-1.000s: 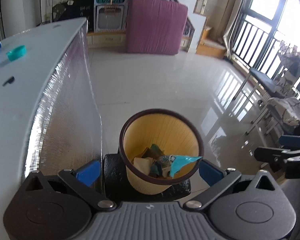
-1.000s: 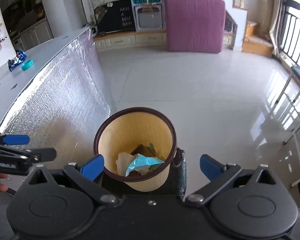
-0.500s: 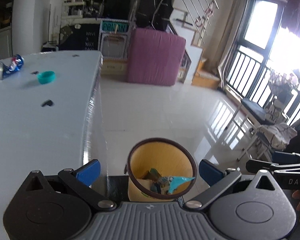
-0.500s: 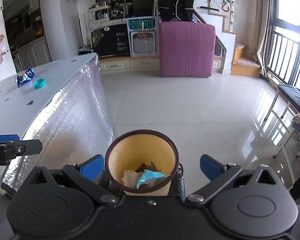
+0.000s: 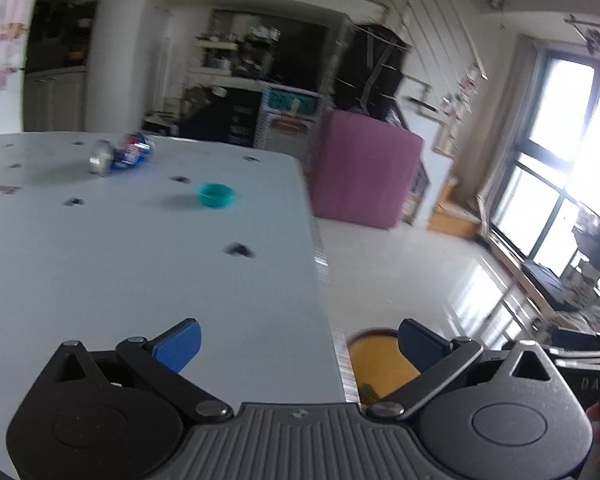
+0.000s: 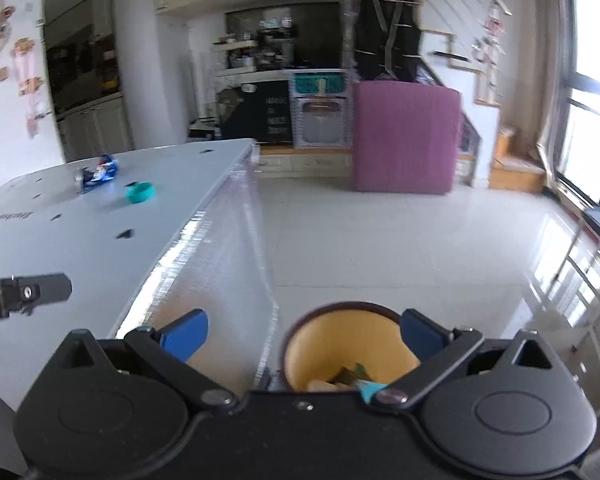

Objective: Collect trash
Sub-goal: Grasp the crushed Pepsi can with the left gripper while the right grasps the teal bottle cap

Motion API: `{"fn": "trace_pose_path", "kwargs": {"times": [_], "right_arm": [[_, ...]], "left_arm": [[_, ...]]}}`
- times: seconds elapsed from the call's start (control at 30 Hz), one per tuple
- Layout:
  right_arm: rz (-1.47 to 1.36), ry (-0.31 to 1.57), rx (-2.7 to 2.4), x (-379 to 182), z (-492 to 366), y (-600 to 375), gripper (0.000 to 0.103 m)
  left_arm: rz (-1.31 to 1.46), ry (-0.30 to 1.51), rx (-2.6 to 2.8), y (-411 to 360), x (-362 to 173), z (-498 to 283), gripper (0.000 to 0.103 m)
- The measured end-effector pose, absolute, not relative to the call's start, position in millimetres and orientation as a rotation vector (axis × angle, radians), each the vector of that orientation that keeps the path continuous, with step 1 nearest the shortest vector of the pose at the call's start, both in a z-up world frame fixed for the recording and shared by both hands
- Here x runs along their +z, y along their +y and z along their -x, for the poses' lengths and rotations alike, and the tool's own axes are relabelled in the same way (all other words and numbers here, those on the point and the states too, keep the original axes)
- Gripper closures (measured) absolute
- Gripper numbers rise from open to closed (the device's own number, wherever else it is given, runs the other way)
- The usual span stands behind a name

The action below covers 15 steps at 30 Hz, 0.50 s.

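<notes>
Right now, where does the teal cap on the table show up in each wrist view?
Left wrist view: teal cap sits upper left of centre on the white table, right of the crushed blue can.
Right wrist view: far left, mid-height, again right of the can.
Shared landmark: the pink mattress.
</notes>
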State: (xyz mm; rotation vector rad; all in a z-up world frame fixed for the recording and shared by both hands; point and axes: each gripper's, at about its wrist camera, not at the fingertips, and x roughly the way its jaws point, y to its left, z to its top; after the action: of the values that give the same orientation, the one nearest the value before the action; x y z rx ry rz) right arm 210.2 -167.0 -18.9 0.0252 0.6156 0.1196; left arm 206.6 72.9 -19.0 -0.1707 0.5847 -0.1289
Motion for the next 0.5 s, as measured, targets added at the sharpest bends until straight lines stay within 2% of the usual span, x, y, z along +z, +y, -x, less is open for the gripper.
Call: {"fn": "trace_pose_path", "kwargs": {"times": [0.23,0.5], "right_arm": [[0.018,0.585,0.224,-20,-241,-104,0.0],[0.014,0.528,0.347,-7,-305,-51,0.0]], "left_arm": [[0.167,0.542,-0.028,141,-10,-224,0.0],[0.134,0.509,0.02,191,15,-288,0.0]]}}
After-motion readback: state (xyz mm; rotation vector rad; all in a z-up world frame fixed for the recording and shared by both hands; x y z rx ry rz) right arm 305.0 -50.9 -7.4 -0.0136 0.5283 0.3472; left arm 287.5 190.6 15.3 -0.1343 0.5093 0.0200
